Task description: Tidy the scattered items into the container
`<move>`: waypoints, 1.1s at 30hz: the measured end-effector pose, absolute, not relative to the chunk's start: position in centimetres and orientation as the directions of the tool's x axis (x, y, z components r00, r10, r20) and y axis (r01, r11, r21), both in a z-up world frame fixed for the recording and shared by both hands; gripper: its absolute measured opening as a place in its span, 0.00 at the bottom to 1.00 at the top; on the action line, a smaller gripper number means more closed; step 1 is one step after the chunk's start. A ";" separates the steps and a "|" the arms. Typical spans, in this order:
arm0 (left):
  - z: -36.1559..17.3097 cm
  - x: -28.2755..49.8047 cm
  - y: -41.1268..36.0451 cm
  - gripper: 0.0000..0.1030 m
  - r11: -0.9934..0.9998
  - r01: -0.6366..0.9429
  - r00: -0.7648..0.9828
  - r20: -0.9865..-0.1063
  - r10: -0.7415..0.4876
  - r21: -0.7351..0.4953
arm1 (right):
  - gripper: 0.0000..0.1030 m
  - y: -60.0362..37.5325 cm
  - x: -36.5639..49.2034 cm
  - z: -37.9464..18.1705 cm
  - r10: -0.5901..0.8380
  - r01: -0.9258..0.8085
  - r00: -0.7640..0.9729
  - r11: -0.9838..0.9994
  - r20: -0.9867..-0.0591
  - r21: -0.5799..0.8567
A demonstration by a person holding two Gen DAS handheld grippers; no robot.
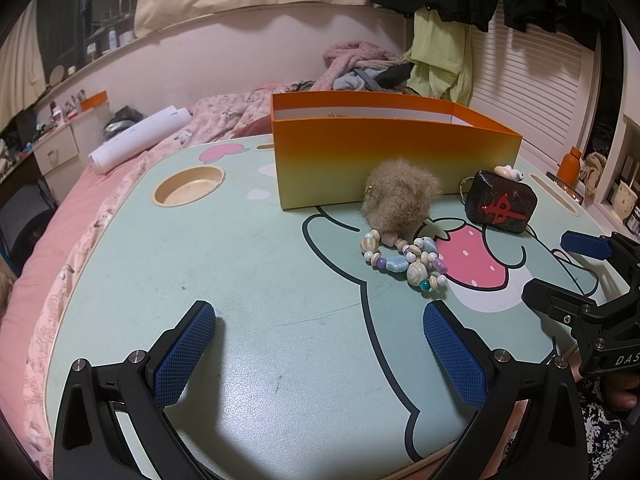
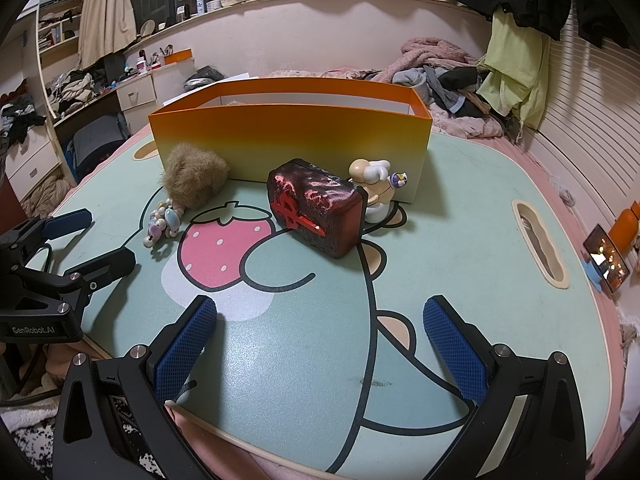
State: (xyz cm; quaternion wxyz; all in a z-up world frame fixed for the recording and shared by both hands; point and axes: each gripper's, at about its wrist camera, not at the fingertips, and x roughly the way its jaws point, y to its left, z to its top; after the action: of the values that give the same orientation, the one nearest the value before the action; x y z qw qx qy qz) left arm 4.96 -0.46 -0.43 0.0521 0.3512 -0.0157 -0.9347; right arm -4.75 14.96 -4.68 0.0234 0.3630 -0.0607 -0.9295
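Hiding figurine [image 2: 376,188], left view shows cupholder [image 1: 189,185]

— What colours do we see on the box [image 2: 292,140]?
— Orange on top, fading to yellow lower down, and white inside.
— And the surface [image 2: 440,240]?
— Pale green, with a pink strawberry with white dots and thick black lines.
— We see a brown fluffy ball [image 1: 400,196], a black block [image 2: 316,208] with a red sign, and blue, cream and purple beads [image 1: 404,258].
— Our fingers [image 1: 184,360] have blue dotted pads.
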 end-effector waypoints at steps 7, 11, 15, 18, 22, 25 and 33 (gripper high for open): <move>0.7 4.9 -0.6 0.99 -0.998 0.065 -0.760 -0.647 -0.062 0.019 | 1.00 14.9 -4.8 -4.6 -0.086 -0.004 -0.736 -0.991 -0.672 0.132; 1.6 3.9 -0.1 0.86 -0.999 0.051 -0.763 -0.644 -0.048 0.014 | 1.00 14.9 -4.8 -4.7 -0.085 -0.005 -0.735 -0.991 -0.672 0.132; 2.4 2.2 1.2 0.84 -1.000 0.012 -0.753 -0.658 -0.020 0.018 | 1.00 14.9 -4.8 -4.7 -0.086 -0.005 -0.736 -0.991 -0.672 0.132; 2.8 0.9 3.1 0.84 -0.998 -0.048 -0.750 -0.661 0.009 0.041 | 1.00 14.9 -4.8 -4.7 -0.085 -0.006 -0.736 -0.991 -0.672 0.132; 1.6 -1.4 5.1 0.84 -0.990 -0.062 -0.706 -0.707 -0.046 0.126 | 1.00 14.9 -4.8 -4.7 -0.085 -0.006 -0.736 -0.991 -0.672 0.132; 0.6 -1.7 5.8 0.56 -0.983 -0.082 -0.690 -0.721 -0.061 0.162 | 1.00 14.9 -4.8 -4.7 -0.084 -0.008 -0.736 -0.991 -0.672 0.132; 0.3 0.2 5.2 0.19 -0.985 -0.114 -0.733 -0.680 -0.002 0.126 | 1.00 14.9 -4.9 -4.6 -0.083 -0.010 -0.737 -0.991 -0.671 0.133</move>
State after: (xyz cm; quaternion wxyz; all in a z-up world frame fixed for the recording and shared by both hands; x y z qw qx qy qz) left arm 0.24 5.19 0.30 -0.0302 0.3639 -0.0798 -0.9275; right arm -4.90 14.89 -4.58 0.0196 0.3623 -0.0638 -0.9297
